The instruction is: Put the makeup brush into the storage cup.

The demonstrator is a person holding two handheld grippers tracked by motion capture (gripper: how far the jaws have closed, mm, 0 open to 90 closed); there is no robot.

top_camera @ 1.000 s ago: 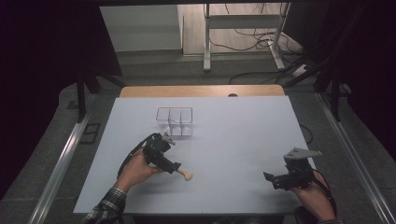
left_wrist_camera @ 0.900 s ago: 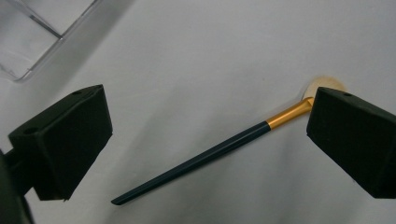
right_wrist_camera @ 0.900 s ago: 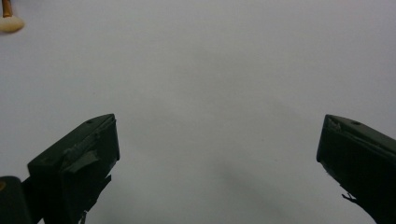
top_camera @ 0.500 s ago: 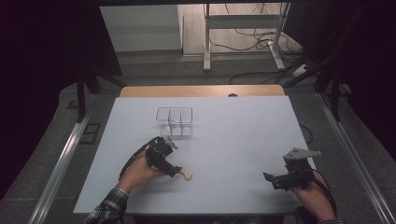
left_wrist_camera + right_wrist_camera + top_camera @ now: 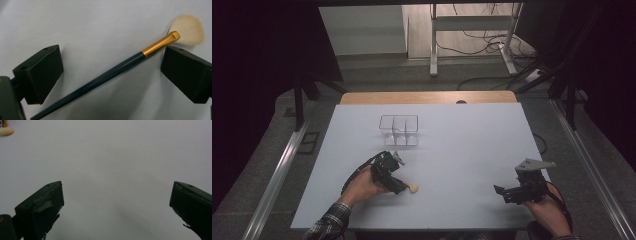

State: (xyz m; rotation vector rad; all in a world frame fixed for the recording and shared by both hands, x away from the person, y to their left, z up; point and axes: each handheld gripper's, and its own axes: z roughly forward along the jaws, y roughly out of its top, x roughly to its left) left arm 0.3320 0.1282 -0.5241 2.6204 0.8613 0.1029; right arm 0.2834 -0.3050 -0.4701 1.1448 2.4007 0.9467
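A makeup brush (image 5: 117,68) with a dark handle, gold ferrule and pale fan bristles lies on the white table. My left gripper (image 5: 111,72) is open, its jaws wide on either side of the handle without touching it. From above, the left gripper (image 5: 394,184) sits low over the brush, whose bristle tip (image 5: 413,188) pokes out to the right. My right gripper (image 5: 504,194) rests near the front right corner, open, with bare table between its jaws (image 5: 115,205). The brush's bristles (image 5: 6,130) show at the top left of the right gripper view.
A clear plastic organiser (image 5: 399,130) with several compartments stands behind the left gripper, toward the table's middle. The white table top (image 5: 472,145) ends at a wooden strip (image 5: 427,97) at the back. Dark floor and metal rails surround the table.
The left hand and gripper have shifted slightly over the brush; the brush stays lying on the table. The right gripper has not moved.
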